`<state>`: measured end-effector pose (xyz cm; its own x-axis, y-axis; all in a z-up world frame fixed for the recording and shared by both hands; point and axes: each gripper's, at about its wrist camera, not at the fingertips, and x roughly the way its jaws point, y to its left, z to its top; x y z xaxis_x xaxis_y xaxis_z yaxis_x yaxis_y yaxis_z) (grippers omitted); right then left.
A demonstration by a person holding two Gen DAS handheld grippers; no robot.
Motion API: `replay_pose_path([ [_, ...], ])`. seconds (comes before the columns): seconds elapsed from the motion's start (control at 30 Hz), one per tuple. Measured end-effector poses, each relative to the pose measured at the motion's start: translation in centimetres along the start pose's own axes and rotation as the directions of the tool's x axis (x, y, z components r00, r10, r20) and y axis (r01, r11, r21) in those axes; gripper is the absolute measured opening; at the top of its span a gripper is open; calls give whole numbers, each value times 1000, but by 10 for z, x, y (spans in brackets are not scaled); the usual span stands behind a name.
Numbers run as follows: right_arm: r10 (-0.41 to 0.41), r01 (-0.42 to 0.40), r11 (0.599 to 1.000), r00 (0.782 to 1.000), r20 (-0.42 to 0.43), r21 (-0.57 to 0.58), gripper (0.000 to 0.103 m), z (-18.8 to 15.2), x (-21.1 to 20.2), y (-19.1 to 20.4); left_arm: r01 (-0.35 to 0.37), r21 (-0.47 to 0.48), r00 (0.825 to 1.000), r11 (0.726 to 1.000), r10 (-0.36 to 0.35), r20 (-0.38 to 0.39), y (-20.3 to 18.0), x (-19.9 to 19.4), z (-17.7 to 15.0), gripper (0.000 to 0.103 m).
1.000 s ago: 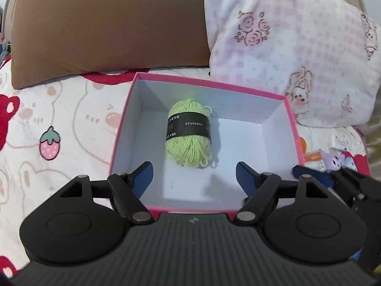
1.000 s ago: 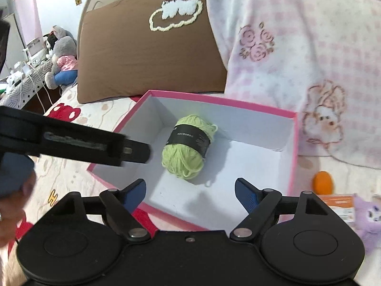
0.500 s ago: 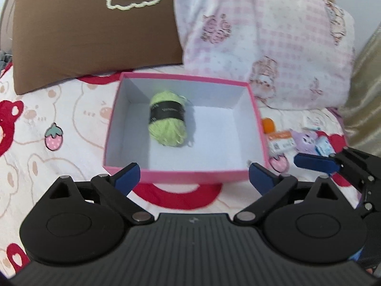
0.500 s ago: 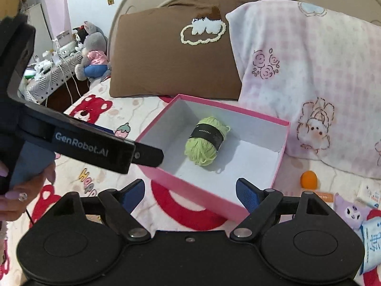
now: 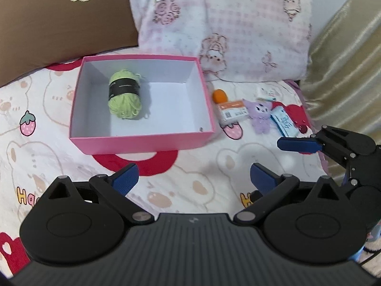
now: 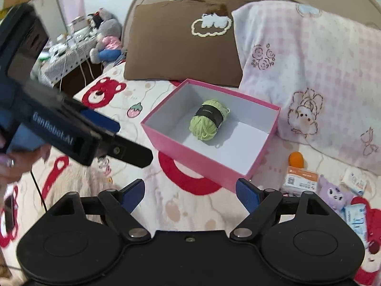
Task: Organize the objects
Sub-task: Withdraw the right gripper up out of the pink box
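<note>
Yarn (image 5: 125, 97), a green skein with a black band, lay on its side inside the pink box (image 5: 142, 140), ahead and to the left of the left gripper (image 5: 193, 178), whose blue pads stood wide apart with nothing between them. In that left wrist view the box sat flat on the cartoon-print bedspread (image 5: 202, 166) with its open top facing up, probably so loose things could be dropped straight in. To the right of the box, ahead of the gripper's right pad, a small cluster waited: an orange ball (image 5: 220, 95) just beside the box wall, a small orange-and-white packet (image 5: 233, 113) next to it, a purple plush toy (image 5: 260, 116), and a blue-and-white packet (image 5: 284, 121) farther right. Judging from the layout, these were the items not yet sorted. The right gripper's blue tip entered from the right edge, near that cluster. In the right wrist view, the right gripper (image 6: 190, 190) also stood spread and empty, held low over the bedspread. The box lay ahead of it and the yarn (image 6: 208, 119) rested near the box's far wall. The orange ball (image 6: 296, 159) and the plush toy (image 6: 333, 194) sat ahead to its right, closer than the box, suggesting this gripper was better placed to collect them. The left gripper's body crossed the left side.
</note>
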<state>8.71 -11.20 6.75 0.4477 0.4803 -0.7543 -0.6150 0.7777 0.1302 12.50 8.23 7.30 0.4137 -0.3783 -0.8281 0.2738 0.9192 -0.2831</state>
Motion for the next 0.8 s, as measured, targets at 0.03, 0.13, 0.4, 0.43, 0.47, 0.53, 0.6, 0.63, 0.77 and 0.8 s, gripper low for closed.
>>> replay_pose_path([
  [0.03,-4,4,1000,1000,0,-6,86,-4,-4,0,-2,1,1000,1000,2,-5,-3,-1,-2,101],
  [0.13,-16,16,1000,1000,-8,1,87,-14,-14,-3,4,11,1000,1000,-4,-14,-13,-3,-9,101],
  [0.4,-61,62,997,998,-20,39,87,-50,-36,-33,60,57,997,997,-57,-49,-43,10,-30,101],
  [0.43,-67,68,996,998,-21,57,87,-55,-38,-37,64,63,996,996,-61,-58,-47,13,-34,100],
  [0.47,-73,74,995,997,-24,72,87,-61,-41,-41,69,69,996,995,-64,-67,-51,17,-36,100],
  [0.53,-81,83,993,996,-26,80,87,-71,-46,-46,85,81,993,993,-78,-90,-60,24,-41,99],
  [0.6,-86,88,992,996,-28,94,87,-81,-51,-51,103,94,989,990,-92,-113,-69,32,-46,99],
  [0.63,-89,92,991,996,-28,100,87,-87,-54,-54,107,100,988,989,-95,-120,-73,34,-47,98],
  [0.77,-120,122,985,992,-24,124,87,-102,-61,-67,121,122,988,985,-107,-115,-88,41,-50,98],
  [0.8,-126,128,983,992,-21,130,87,-105,-62,-70,121,129,988,984,-108,-107,-92,42,-50,98],
])
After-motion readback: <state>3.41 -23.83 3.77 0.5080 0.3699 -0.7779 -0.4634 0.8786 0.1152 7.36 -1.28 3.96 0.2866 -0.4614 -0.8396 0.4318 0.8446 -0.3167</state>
